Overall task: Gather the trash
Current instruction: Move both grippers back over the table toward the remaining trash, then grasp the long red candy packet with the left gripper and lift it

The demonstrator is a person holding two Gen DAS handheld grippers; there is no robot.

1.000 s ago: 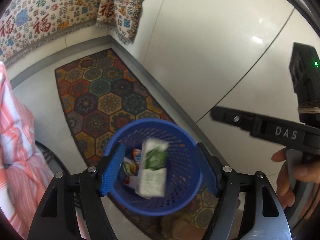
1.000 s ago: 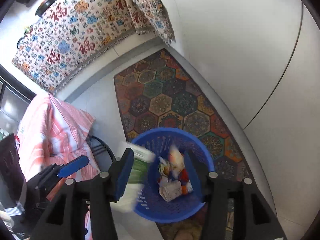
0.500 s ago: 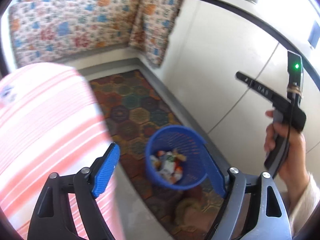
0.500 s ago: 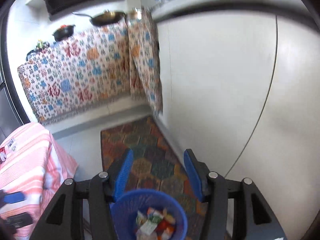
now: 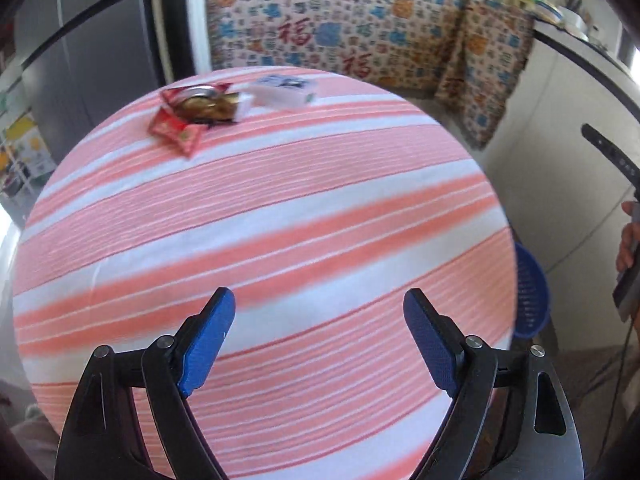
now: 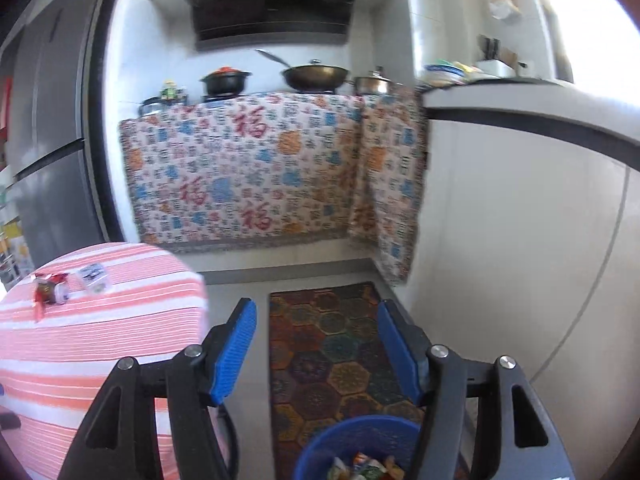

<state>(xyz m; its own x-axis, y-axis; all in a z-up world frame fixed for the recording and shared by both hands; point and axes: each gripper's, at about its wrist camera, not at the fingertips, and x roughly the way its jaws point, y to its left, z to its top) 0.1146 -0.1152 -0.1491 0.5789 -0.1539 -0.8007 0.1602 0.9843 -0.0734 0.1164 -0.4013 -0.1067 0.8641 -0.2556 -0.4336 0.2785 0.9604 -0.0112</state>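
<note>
Both tools swung away from blue bin (image 6: 356, 440) of wrappers, left tool (image 5: 320, 344) wide open, right tool (image 6: 316, 352) just opened, both empty

The left hand-held gripper (image 5: 319, 316) is tilted downward, and its jaws stand wide apart with nothing between them. The right hand-held gripper (image 6: 316, 322) has just been opening its jaws, also empty. A hand (image 5: 629, 240) holds its handle.
</note>
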